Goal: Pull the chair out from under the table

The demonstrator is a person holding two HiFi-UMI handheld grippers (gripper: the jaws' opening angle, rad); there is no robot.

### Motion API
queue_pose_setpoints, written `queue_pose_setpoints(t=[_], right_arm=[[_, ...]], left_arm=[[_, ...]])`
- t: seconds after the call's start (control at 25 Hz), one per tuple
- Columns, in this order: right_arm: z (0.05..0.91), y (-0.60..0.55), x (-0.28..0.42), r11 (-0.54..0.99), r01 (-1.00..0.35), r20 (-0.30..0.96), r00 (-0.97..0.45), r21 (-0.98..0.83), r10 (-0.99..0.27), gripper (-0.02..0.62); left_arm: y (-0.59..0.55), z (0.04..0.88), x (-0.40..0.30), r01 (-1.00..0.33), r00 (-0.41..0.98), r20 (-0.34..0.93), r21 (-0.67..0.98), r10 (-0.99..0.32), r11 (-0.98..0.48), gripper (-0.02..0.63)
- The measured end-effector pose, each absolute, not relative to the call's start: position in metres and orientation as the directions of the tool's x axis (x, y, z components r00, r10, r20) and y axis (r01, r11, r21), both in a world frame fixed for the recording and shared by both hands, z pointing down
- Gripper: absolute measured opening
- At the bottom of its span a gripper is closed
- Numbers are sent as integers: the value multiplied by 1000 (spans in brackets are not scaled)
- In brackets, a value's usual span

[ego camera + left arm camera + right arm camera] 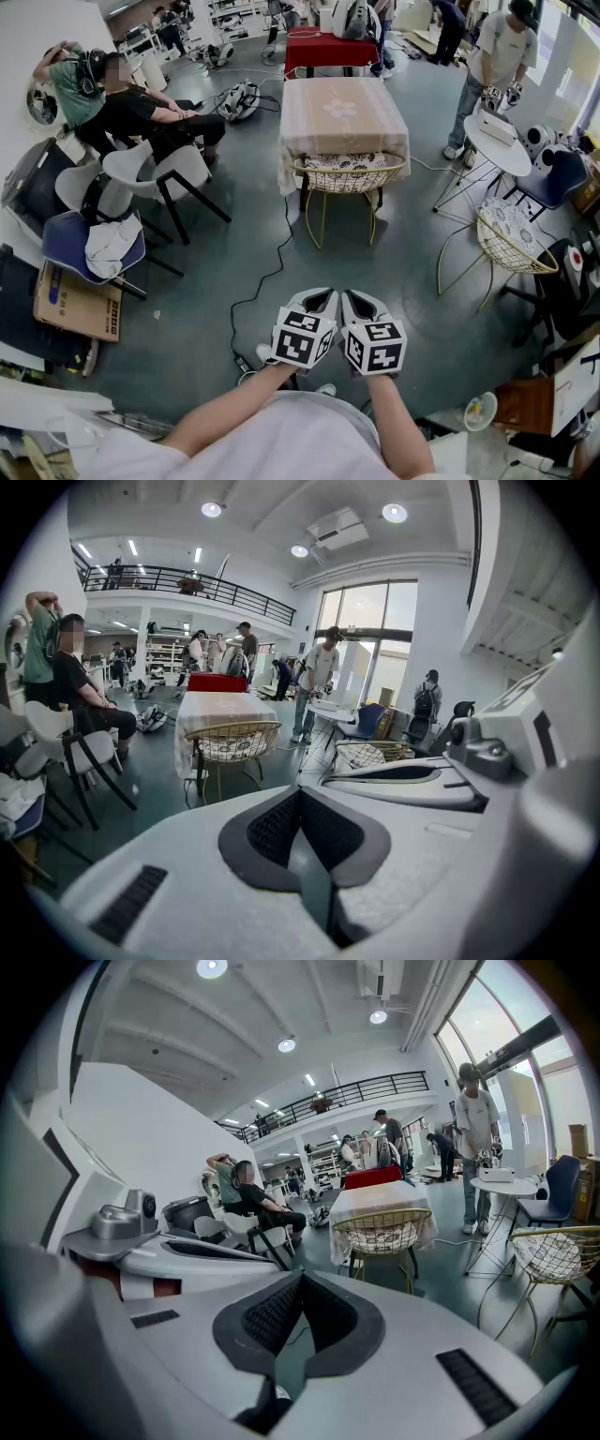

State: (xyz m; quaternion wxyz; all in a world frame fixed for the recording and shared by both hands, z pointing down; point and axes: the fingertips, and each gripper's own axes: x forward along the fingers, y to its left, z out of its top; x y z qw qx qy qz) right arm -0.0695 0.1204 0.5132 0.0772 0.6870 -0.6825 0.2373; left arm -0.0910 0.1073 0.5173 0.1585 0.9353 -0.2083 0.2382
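One table [342,112], two wire chairs: tucked chair [345,175], side chair [511,240]
Left gripper [318,301] and right gripper [360,304] both shut tight, empty

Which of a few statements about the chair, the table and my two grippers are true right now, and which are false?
1. The gold wire chair is tucked in at the near side of the cloth-covered table. True.
2. The left gripper is clamped on the chair's backrest. False: it is shut on nothing and held close to the person's body, well short of the chair.
3. The right gripper is shut and empty. True.
4. The two grippers are spread wide apart. False: they are held side by side, close together.
5. A second wire chair stands off to the right, away from that table. True.
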Motion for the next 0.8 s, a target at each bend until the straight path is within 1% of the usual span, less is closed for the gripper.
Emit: queue_pose_setpoints(t=[0.52,0.8], right_arm=[[512,128,-59,-58,-966,422,-56,-253,-905,3],[518,113,-41,-65,-964,434,-56,-258,-899,3]], left_arm=[[110,516,-82,-456,794,528,186,-303,-870,3],[97,523,-62,-434,798,536,191,-277,-880,3]])
